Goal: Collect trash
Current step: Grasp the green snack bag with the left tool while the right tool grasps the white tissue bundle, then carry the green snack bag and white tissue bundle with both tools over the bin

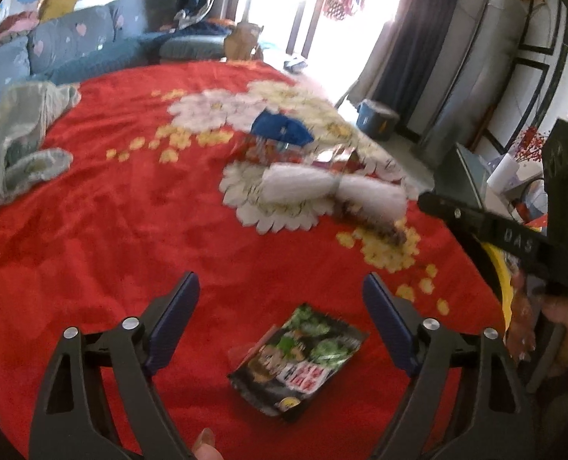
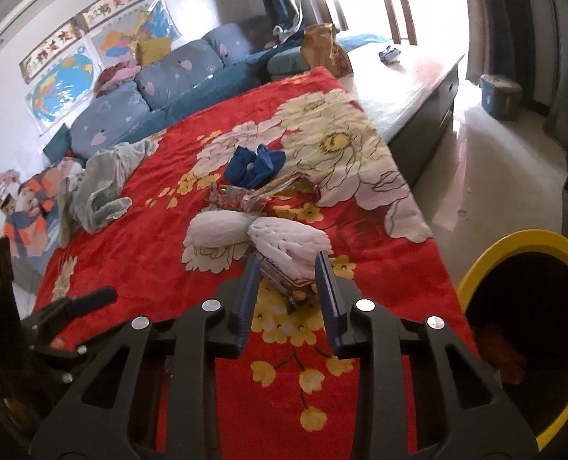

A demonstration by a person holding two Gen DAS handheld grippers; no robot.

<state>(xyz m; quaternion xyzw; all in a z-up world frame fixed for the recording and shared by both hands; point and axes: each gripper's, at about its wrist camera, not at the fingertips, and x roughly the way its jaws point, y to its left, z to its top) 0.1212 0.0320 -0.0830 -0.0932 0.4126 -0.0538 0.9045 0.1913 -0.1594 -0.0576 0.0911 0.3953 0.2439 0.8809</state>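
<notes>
A red flowered blanket (image 2: 138,237) covers the table. Your left tongs (image 1: 282,287) stand wide apart above a green-black wrapper (image 1: 297,360). Your right tongs (image 2: 287,258) are half closed, apart, around a clear wrapper (image 2: 287,280); a yellow-rimmed bin (image 2: 529,329) sits to their right.

**Two black grippers, blue pads, silver screws**

Looking at the left gripper (image 1: 282,287): matte black frame, triangular cut-outs in each arm, and round silver screws at the pivots. Its fingers (image 1: 387,318) wear ribbed dark-blue pads. The right gripper (image 2: 285,264) is built the same: black linkage, four shiny screw heads, long blue pads on the fingers (image 2: 328,295). From the left camera, the right gripper's black body shows raised letters reading "DAS" and a small green light on its housing. A fingertip shows at the bottom edge.
</notes>
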